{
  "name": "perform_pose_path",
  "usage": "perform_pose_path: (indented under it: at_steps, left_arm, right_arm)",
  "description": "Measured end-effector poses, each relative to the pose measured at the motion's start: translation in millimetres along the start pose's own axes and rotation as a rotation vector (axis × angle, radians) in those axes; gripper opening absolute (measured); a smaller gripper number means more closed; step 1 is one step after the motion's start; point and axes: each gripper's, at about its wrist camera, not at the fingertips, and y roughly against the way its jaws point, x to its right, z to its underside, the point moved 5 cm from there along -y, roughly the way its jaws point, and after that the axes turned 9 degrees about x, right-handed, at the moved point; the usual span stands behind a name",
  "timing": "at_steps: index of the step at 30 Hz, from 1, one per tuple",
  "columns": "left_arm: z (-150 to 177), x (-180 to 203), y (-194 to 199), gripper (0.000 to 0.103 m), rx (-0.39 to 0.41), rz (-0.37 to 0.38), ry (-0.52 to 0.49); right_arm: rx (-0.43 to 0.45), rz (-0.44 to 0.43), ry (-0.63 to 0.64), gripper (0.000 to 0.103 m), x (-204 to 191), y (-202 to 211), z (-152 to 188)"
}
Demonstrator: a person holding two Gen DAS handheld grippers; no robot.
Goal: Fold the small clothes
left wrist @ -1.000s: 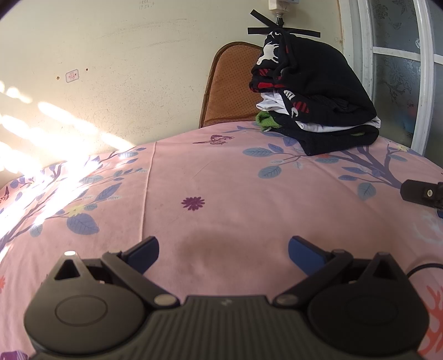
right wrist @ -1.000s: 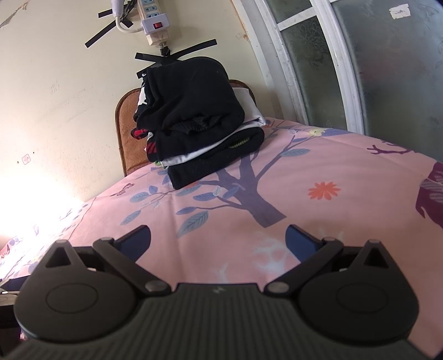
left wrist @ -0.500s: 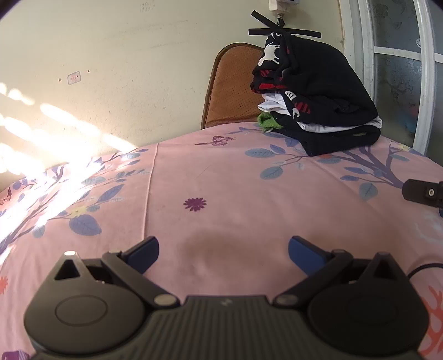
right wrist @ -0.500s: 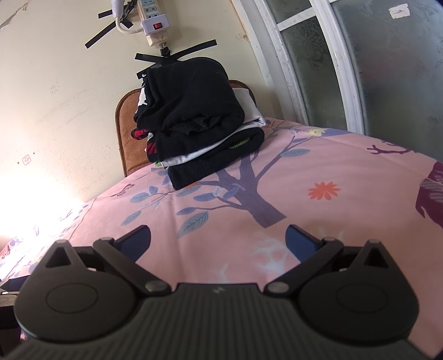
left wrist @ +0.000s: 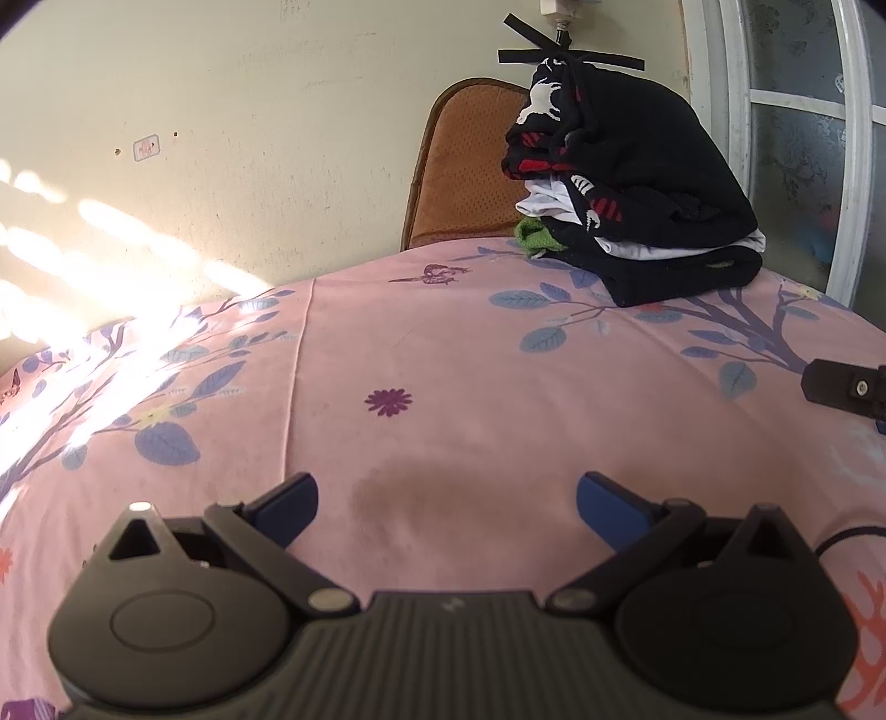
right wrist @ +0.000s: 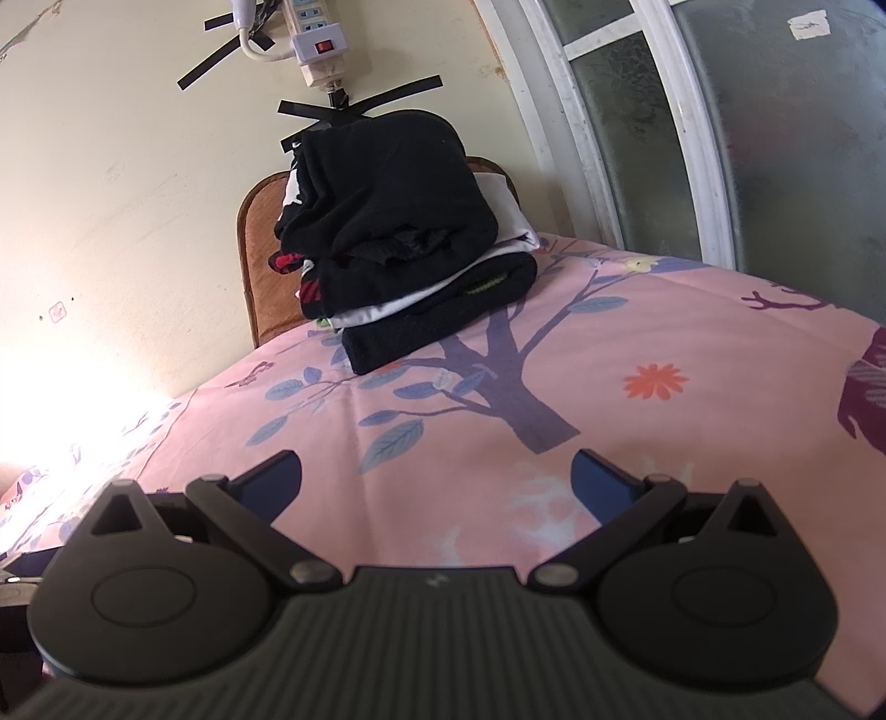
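A stack of folded small clothes [left wrist: 637,188], mostly black with white, red and green layers, sits at the far edge of the pink flowered sheet [left wrist: 443,354]. It also shows in the right wrist view [right wrist: 410,238]. My left gripper [left wrist: 446,501] is open and empty, low over the sheet, well short of the stack. My right gripper [right wrist: 436,481] is open and empty, also low over the sheet, facing the stack. Part of the right gripper [left wrist: 847,387] shows at the right edge of the left wrist view.
A brown chair back [left wrist: 465,166] stands behind the stack against the cream wall. A power strip [right wrist: 315,50] is taped to the wall above. A white-framed frosted window [right wrist: 720,127] is on the right. Strong sunlight washes out the left of the sheet [left wrist: 83,376].
The left wrist view has shifted slightly, with the stack sitting a little higher and further right. The right gripper has barely moved. Both stay open.
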Motion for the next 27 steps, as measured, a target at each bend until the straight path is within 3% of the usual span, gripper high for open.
perform_pose_path:
  at_steps: [27]
  left_arm:
    - [0.4,-0.1,-0.5,0.103,-0.007,0.006,0.004]
  right_arm:
    - [0.006,-0.002,-0.006,0.103,-0.3,0.9,0.7]
